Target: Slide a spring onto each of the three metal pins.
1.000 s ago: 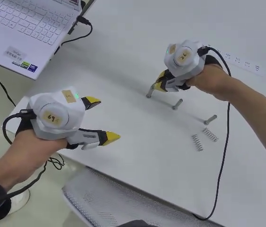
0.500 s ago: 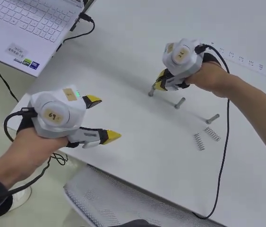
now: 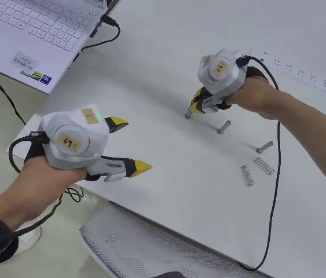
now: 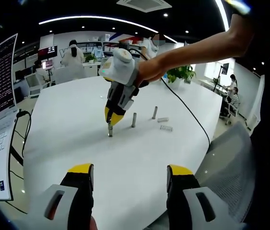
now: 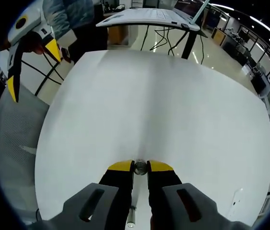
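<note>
Fingers [image 5: 121, 166] of the right gripper [image 3: 195, 108] are pinched together on a spring [image 5: 140, 167]. They hold it upright at the top of the left-end pin [image 4: 110, 132], which stands on the white surface [image 3: 168, 174]. The right hand [image 3: 255, 95] reaches in from the right, forearm stretched out, with its gripper tipped steeply down. Beside it two more pins [image 3: 224, 126] stand in a row, and two loose springs [image 3: 247, 175] lie near the last one. The left gripper [image 3: 131, 145] hangs level by the near edge, its fingers spread wide with nothing between them. Its round sticker [image 3: 70, 141] reads "69". Stickers on the laptop [image 3: 29, 29] are too small to read.
</note>
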